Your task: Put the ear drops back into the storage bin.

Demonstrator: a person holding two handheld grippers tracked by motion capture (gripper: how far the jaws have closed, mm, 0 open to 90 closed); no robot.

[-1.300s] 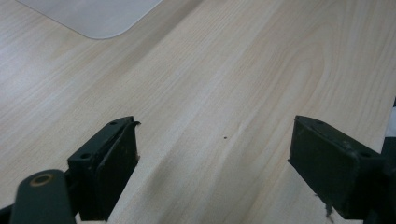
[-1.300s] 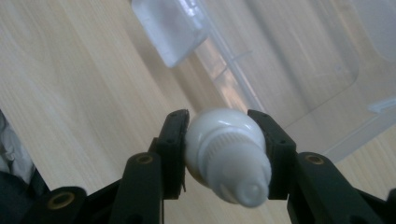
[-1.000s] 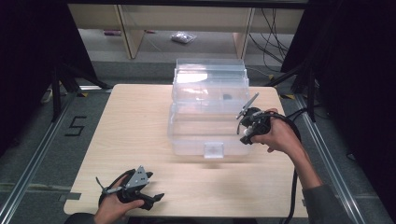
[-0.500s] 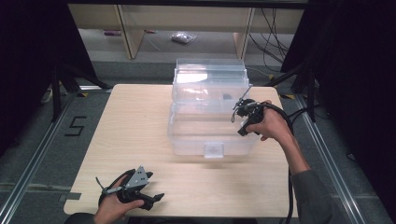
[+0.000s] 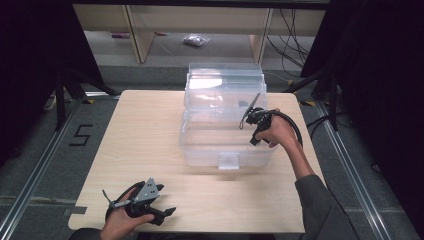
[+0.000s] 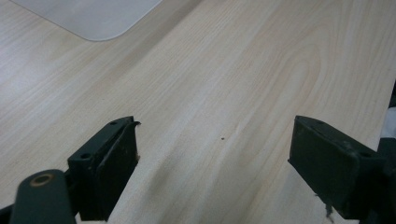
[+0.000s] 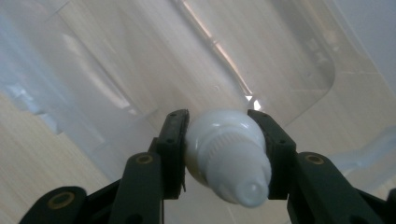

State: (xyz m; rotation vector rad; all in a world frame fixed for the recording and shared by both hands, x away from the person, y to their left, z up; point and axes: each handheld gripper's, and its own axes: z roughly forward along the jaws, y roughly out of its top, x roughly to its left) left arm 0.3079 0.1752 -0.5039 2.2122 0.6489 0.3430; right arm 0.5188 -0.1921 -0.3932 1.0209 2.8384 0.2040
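Note:
A clear plastic bin (image 5: 200, 152) stands in the middle of the wooden table, its lid (image 5: 225, 77) raised at the back. My right gripper (image 5: 252, 131) hangs over the bin's right side. In the right gripper view that gripper (image 7: 219, 126) is shut on a small white bottle (image 7: 226, 154) with a ribbed cap, the cap end towards the camera, and the bin's clear floor (image 7: 261, 60) lies below. My left gripper (image 5: 167, 214) rests near the table's front edge, left of the bin. Its jaws (image 6: 215, 154) stand wide open over bare wood.
A pale translucent corner (image 6: 93, 18) of the bin shows beyond the left gripper. Bare tabletop (image 5: 145, 135) lies left of the bin. Shelving (image 5: 135, 30) and cables (image 5: 290, 30) stand on the floor behind the table, where a small bag (image 5: 196, 40) also lies.
My right hand has moved left and down with the white bottle, from beside the bin's right edge to over its inside. The left gripper has kept still.

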